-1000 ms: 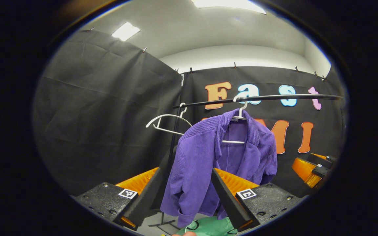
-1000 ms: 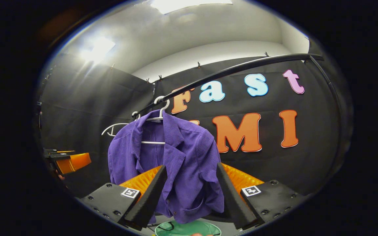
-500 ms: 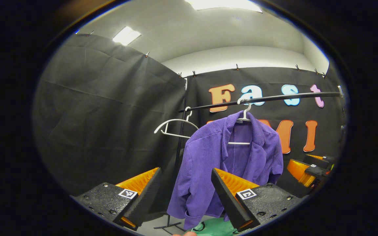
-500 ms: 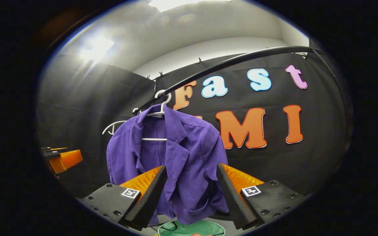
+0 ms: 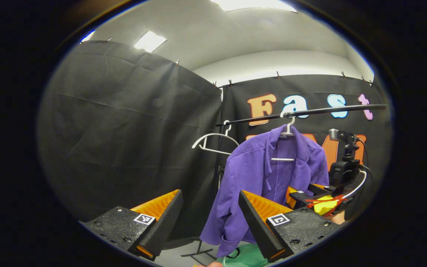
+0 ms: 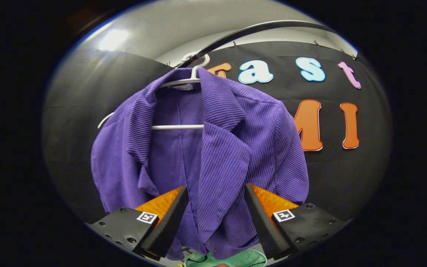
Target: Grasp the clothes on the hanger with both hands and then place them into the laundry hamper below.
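A purple ribbed jacket (image 5: 258, 174) hangs on a white hanger (image 5: 288, 128) from the black rail (image 5: 310, 110). My left gripper (image 5: 209, 218) is open and stands back from the jacket, to its left. In the right gripper view the jacket (image 6: 221, 148) looms large and close on its hanger (image 6: 195, 74). My right gripper (image 6: 215, 218) is open, with the jacket's front panel showing between its fingers; contact cannot be judged. The left gripper view catches the right gripper (image 5: 298, 194) at the jacket's lower right side. The green hamper (image 5: 243, 256) (image 6: 228, 258) sits below the jacket.
An empty white hanger (image 5: 213, 142) hangs at the rail's left end, next to the rack's upright post (image 5: 217, 178). Black cloth walls close in the booth at the left and behind. A bare strip of grey floor (image 5: 184, 257) lies beside the hamper.
My right gripper has moved forward, close up to the jacket, which now looms much larger in its view. In the left gripper view the jacket has shifted right and the right gripper has reached it.
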Demonstrator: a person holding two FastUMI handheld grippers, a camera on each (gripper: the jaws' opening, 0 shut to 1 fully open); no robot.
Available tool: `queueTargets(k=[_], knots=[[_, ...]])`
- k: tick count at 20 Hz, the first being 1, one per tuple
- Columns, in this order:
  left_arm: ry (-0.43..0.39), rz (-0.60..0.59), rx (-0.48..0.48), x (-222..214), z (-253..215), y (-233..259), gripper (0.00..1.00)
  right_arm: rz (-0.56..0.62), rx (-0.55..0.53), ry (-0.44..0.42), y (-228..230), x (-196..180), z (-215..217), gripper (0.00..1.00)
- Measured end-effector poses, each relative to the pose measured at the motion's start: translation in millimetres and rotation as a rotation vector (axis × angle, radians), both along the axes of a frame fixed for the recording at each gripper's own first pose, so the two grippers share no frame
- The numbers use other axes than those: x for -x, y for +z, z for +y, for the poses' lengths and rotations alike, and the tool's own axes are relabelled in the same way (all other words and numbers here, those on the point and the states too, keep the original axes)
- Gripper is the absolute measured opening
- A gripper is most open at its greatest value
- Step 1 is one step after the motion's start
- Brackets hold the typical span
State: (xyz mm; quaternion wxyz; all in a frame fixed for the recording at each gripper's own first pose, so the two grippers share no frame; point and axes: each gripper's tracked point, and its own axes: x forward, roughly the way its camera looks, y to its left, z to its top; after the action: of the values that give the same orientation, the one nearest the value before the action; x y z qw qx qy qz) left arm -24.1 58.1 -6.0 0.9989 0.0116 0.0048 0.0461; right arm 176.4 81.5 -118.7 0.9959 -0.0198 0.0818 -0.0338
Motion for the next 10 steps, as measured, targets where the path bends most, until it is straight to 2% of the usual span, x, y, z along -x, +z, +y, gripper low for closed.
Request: queueTargets(k=[2, 4, 6, 8, 10], knots=[[0.028, 0.013, -0.005, 9, 9, -4, 0.91, 0.004, 0.046, -0.061, -10, -17, -15, 0.98], [0.049, 0.027, -0.004, 15, 17, -7, 0.91, -0.006, 0.058, -0.112, -13, -26, -34, 0.94], [0.053, 0.036, 0.001, 18, 20, -12, 0.95, -0.015, 0.03, -0.117, -9, -32, -50, 0.98], [0.036, 0.05, 0.014, 14, 15, -18, 0.92, -0.006, -0.016, -0.077, -4, -30, -62, 0.96], [-0.003, 0.054, 0.035, 5, 3, -23, 0.92, -0.035, -0.051, -0.075, 17, -24, -79, 0.64]])
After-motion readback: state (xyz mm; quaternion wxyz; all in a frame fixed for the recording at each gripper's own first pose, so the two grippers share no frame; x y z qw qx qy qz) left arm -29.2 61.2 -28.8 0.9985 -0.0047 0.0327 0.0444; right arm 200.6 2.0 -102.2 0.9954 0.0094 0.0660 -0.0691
